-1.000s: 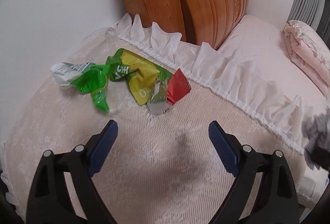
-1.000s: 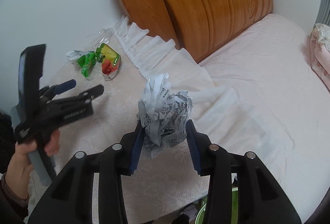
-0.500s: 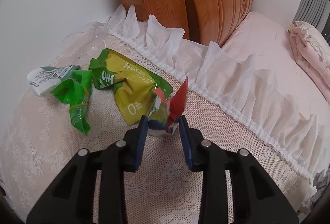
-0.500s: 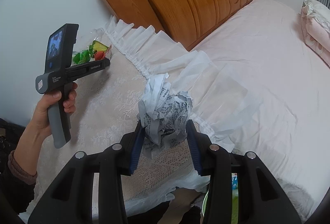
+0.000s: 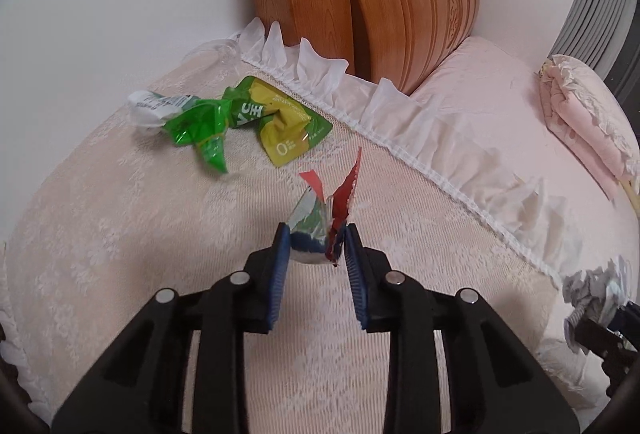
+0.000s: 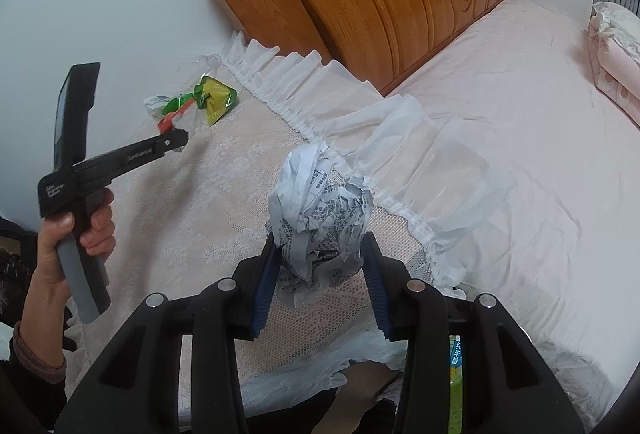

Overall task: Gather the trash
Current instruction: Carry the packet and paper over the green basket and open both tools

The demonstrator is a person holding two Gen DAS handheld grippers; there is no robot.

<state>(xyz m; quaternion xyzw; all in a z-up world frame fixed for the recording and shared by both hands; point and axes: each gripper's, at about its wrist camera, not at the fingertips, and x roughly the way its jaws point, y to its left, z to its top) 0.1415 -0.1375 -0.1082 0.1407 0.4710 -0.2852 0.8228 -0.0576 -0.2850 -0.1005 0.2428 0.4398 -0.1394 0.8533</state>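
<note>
My left gripper is shut on a red, green and silver wrapper and holds it just above the lace-covered nightstand. A yellow-green packet and a crumpled green and white wrapper lie on the cloth behind it. My right gripper is shut on a crumpled ball of printed paper over the nightstand's front corner. The left gripper shows in the right wrist view with the red wrapper at its tip, near the green packets.
A wooden headboard stands behind the nightstand. A pink bed lies to the right with folded bedding on it. A white frill edges the cloth. A clear plastic item lies near the wall.
My left gripper closed on the red wrapper, then lifted it and drew it back from the green packets. The right gripper keeps hold of the paper ball.
</note>
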